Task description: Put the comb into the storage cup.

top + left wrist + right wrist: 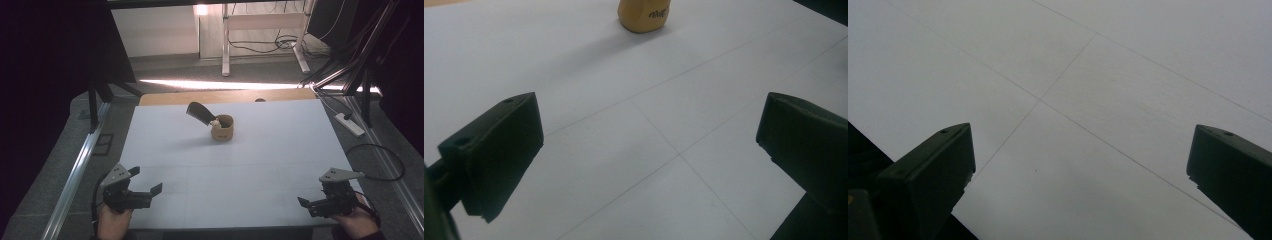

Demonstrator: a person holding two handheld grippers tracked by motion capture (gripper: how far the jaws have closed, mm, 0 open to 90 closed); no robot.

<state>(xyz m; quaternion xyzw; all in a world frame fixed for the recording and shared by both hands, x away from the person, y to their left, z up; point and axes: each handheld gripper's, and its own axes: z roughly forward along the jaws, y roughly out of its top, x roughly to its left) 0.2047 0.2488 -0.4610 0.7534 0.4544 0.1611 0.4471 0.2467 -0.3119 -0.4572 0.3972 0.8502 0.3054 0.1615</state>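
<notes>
Resting at the near corners of the white counter (280, 165), the left tool (145, 186) and the right tool (311, 204) each stood with jaws well apart and nothing between them, a hand (114, 222) gripping the left one from below. In the left gripper view the two black jaws framed bare counter, with the lower part of the tan cup (644, 15) far ahead and slightly left of centre. In the high view that cup (222, 128) sat well apart from both tools, near the middle of the counter toward its far edge, with a dark cleaver-like blade (200, 113) leaning out of it to the left and a pale handle or knob (215, 122) at its rim. To reach it well, the nearer left tool would likely have to travel forward with jaws kept wide, approach the cup wall squarely, and avoid knocking the tilted blade, which could tip the cup. The cup's contents were hidden by its wall; its top was cut off in the left gripper view; the printed mark on its side was too blurred to read.
</notes>
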